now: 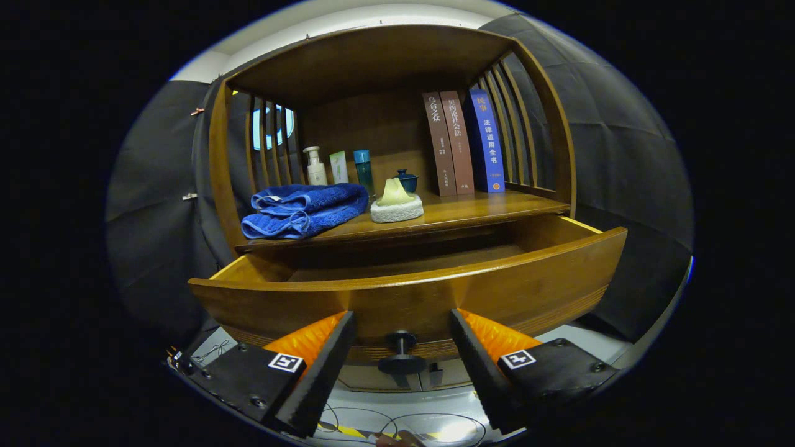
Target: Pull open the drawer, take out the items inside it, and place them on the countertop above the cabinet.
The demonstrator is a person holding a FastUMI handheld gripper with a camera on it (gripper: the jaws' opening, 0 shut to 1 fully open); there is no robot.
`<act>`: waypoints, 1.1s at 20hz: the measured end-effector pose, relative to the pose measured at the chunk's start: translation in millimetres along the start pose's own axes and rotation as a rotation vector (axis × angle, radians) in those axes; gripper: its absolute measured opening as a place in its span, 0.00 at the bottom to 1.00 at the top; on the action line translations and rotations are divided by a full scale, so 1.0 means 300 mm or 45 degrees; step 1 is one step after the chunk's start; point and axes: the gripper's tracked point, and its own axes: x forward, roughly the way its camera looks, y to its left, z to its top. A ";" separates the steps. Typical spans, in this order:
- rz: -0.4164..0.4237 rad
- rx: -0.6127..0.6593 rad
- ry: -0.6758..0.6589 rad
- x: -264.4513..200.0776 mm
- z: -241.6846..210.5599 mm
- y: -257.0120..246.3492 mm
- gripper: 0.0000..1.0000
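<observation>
**Bystanders on the shelf**

I saw three upright books [463, 141] at upper right of centre, leaning on the slatted side. Left of them sat a small dark lidded pot [407, 180]. Toward the upper left stood a white pump bottle [315, 166], a pale tube [338, 167] and a teal bottle [363, 167].

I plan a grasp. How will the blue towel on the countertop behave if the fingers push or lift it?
The blue towel lies loosely folded, so it would probably sag and unfold when lifted. Pushed, its plush cloth likely bunches rather than slides. The open gripper straddles the drawer knob.
</observation>
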 end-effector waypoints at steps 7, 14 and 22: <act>-0.001 -0.011 -0.010 0.151 0.039 0.002 0.99; -0.008 -0.015 -0.014 0.265 0.066 0.005 1.00; -0.026 -0.020 -0.030 0.287 0.067 0.007 1.00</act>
